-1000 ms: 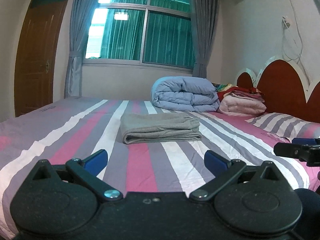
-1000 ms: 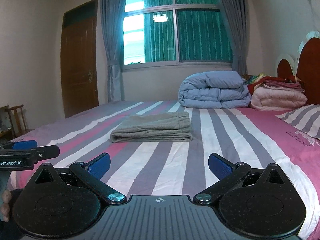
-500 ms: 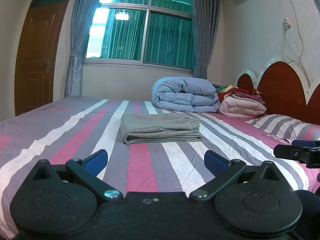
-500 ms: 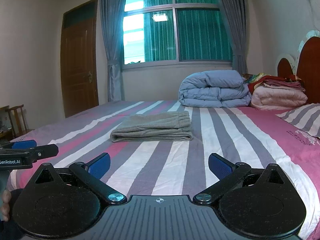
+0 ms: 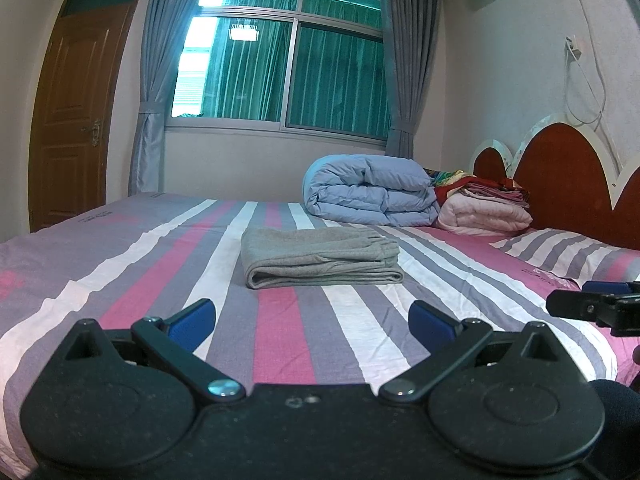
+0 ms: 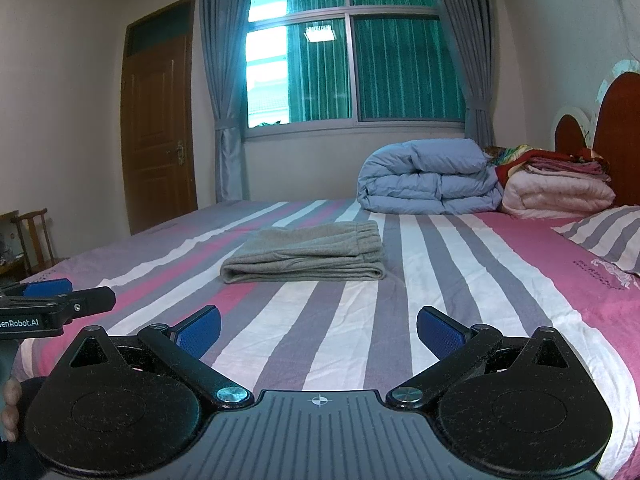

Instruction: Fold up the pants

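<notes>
The grey pants (image 5: pixel 320 256) lie folded in a neat flat stack in the middle of the striped bed (image 5: pixel 120 280). They also show in the right wrist view (image 6: pixel 308 254). My left gripper (image 5: pixel 312 322) is open and empty, held back from the pants above the near part of the bed. My right gripper (image 6: pixel 318 330) is open and empty too, also well short of the pants. Each gripper shows at the edge of the other's view: the right one (image 5: pixel 596 306), the left one (image 6: pixel 56 304).
A rolled blue duvet (image 5: pixel 370 190) and a pink and red pile of blankets (image 5: pixel 486 208) sit at the far side near the headboard (image 5: pixel 568 184). A striped pillow (image 5: pixel 568 250) lies on the right. A wooden chair (image 6: pixel 34 236) stands left of the bed.
Both views have shifted only very slightly. The pants lie still and both grippers stay open.
</notes>
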`<state>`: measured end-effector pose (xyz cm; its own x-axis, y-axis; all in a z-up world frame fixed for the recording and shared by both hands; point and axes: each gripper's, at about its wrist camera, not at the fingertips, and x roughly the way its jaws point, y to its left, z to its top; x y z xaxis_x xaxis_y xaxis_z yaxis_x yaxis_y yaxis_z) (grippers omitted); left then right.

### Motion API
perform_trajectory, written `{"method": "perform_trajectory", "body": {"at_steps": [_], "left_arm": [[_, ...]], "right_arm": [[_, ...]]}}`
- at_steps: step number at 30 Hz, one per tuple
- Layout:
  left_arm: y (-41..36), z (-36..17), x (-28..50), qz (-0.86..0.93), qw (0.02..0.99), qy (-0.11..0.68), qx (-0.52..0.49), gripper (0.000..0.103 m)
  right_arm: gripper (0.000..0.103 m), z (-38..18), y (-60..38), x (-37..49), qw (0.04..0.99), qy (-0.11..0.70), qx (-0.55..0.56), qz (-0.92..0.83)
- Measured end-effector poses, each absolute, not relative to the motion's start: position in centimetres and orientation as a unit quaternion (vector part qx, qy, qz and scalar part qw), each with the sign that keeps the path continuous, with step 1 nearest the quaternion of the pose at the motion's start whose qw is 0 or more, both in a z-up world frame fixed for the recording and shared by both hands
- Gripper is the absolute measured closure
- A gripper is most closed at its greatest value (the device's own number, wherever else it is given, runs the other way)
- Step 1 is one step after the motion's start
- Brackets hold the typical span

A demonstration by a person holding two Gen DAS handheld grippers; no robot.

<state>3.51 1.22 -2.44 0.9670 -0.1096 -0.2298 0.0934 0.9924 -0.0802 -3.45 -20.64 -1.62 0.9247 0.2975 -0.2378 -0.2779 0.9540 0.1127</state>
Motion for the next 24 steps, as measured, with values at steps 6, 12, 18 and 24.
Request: {"method": "perform_trajectory", "body": {"at_steps": [6, 12, 18, 24], "left_arm": [[1.17, -2.46, 3.53, -0.050, 0.991, 0.117, -0.034, 0.006], [1.15, -2.42, 3.54, -0.052, 0.991, 0.117, -0.034, 0.006], [1.11, -2.44, 3.55, -0.053, 0.991, 0.117, -0.035, 0.006], [1.07, -2.40, 3.60, -0.054, 0.991, 0.117, -0.034, 0.006]], "right_arm": [[0.000, -1.62, -20.72, -3.46, 0.980, 0.127, 0.038, 0.147], [0.000, -1.70, -20.86, -3.41, 0.980, 0.129, 0.038, 0.148], [0.000, -1.66, -20.86, -3.44, 0.980, 0.129, 0.038, 0.148], [0.000, -1.63, -20.90, -3.49, 0.980, 0.129, 0.038, 0.148]]}}
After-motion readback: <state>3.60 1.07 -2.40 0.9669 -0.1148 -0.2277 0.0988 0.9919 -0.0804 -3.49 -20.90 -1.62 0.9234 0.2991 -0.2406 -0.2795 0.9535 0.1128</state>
